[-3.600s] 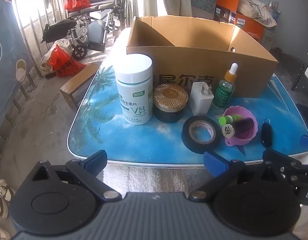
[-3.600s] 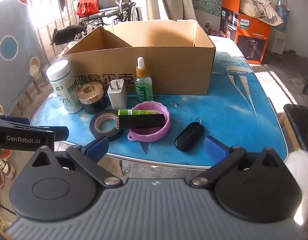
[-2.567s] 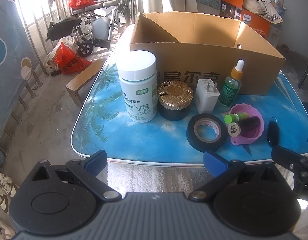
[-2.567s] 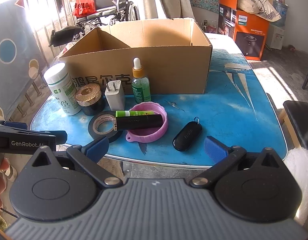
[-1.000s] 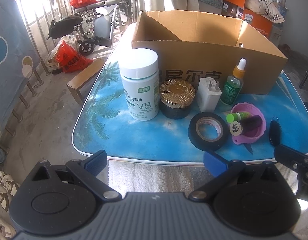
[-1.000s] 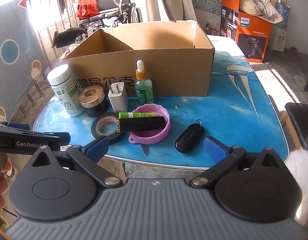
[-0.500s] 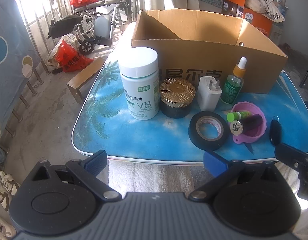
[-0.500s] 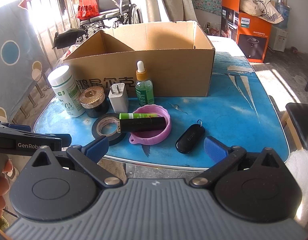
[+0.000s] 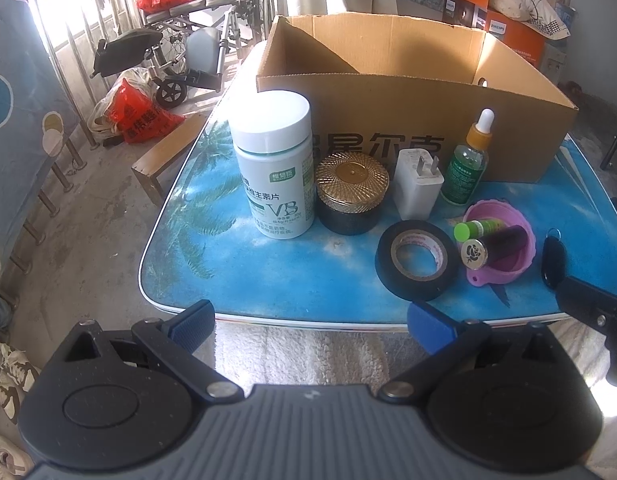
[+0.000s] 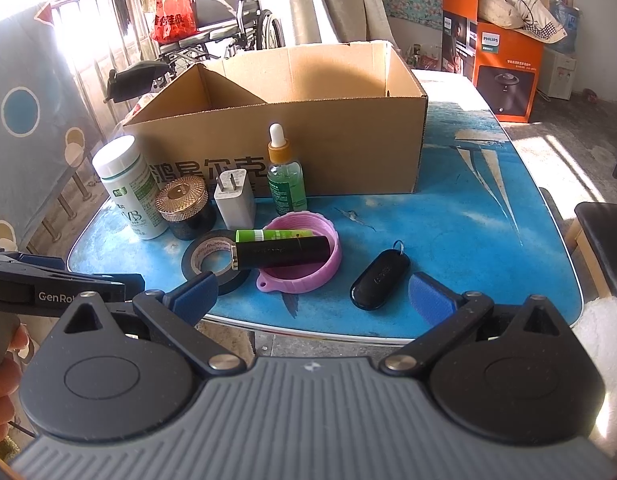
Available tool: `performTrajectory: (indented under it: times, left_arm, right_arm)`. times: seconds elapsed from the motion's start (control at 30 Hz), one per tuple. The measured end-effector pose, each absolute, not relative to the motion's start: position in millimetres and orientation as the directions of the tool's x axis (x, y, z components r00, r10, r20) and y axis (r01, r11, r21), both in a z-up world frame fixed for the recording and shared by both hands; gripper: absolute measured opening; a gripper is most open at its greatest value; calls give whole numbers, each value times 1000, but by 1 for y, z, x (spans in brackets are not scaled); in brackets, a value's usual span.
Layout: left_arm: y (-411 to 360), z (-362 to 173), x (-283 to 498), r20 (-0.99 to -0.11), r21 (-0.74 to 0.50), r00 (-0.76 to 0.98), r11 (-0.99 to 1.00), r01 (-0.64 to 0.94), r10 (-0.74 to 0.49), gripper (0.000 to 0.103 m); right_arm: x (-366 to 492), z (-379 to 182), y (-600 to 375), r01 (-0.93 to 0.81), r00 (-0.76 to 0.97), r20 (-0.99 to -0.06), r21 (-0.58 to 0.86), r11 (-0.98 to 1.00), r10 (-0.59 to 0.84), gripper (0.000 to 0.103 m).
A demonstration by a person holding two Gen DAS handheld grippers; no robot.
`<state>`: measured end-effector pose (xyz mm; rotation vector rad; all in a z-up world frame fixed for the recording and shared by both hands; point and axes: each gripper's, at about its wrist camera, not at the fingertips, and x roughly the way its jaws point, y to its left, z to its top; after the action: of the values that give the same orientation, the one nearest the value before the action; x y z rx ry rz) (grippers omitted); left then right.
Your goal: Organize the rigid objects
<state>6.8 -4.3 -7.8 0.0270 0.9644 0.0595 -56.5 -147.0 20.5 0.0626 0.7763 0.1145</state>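
An open cardboard box [image 9: 408,120] [image 10: 332,140] stands on the blue table [image 9: 292,276]. In front of it sit a white pill bottle [image 9: 273,168] [image 10: 129,192], a gold-lidded dark jar [image 9: 351,196] [image 10: 184,208], a white charger [image 9: 417,190] [image 10: 234,204], a green dropper bottle [image 9: 470,164] [image 10: 286,184], a black tape roll [image 9: 417,261] [image 10: 212,264], a pink dish [image 9: 516,256] [image 10: 304,276] holding a green tube and a black tube [image 10: 280,254], and a black key fob [image 9: 553,262] [image 10: 380,274]. My left gripper [image 9: 310,322] and right gripper [image 10: 314,290] hang open at the table's near edge, both empty.
A wheelchair [image 9: 168,56] and red bags [image 9: 136,112] stand on the floor to the left by a railing. An orange carton [image 10: 500,64] sits behind the table at the right. A dark stool [image 10: 604,236] is at the right edge. A wooden bench [image 9: 168,156] lies left of the table.
Both grippers have drifted slightly closer to the table over the last seconds. No object has moved, and both grippers stay open.
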Motion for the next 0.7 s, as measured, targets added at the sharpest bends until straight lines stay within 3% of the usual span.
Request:
performTrajectory:
  times: [0.4,0.7]
  left_arm:
    - [-33,5,4,-726,22,675,976,217,-134,103]
    - [-70,3,8,-650,45,700,905,423,-295,98]
  right_arm:
    - [-56,23,-203,36,739,-671,136,990,65,102]
    - [-44,4,-217,74,727,-676,247,966,117,100]
